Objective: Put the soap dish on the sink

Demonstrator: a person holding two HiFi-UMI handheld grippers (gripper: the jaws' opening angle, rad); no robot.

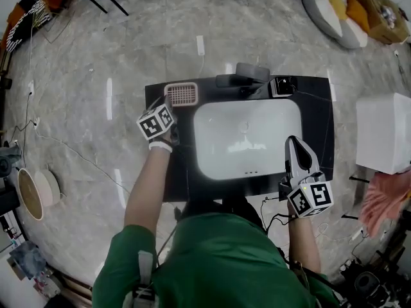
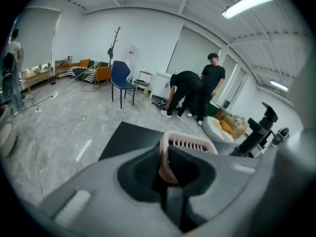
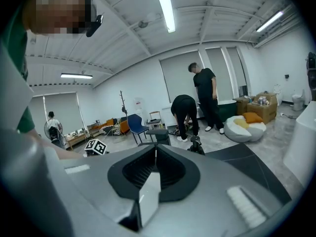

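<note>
The pink slotted soap dish (image 1: 182,94) is over the far left corner of the black counter (image 1: 321,108), left of the white sink basin (image 1: 247,140). My left gripper (image 1: 171,106) reaches it from the near side. In the left gripper view the jaws are shut on the near rim of the soap dish (image 2: 190,143), with the left gripper (image 2: 165,168) pinching it. I cannot tell whether the dish rests on the counter. My right gripper (image 1: 293,141) hovers over the basin's right edge, shut and holding nothing; its jaws (image 3: 154,154) meet.
A dark faucet block (image 1: 247,74) and a small device (image 1: 282,85) stand at the counter's back edge. A white box (image 1: 384,132) and pink cloth (image 1: 385,201) are to the right. Two people (image 2: 195,90) stand beyond, near a beanbag (image 1: 334,8) and a blue chair (image 2: 121,78).
</note>
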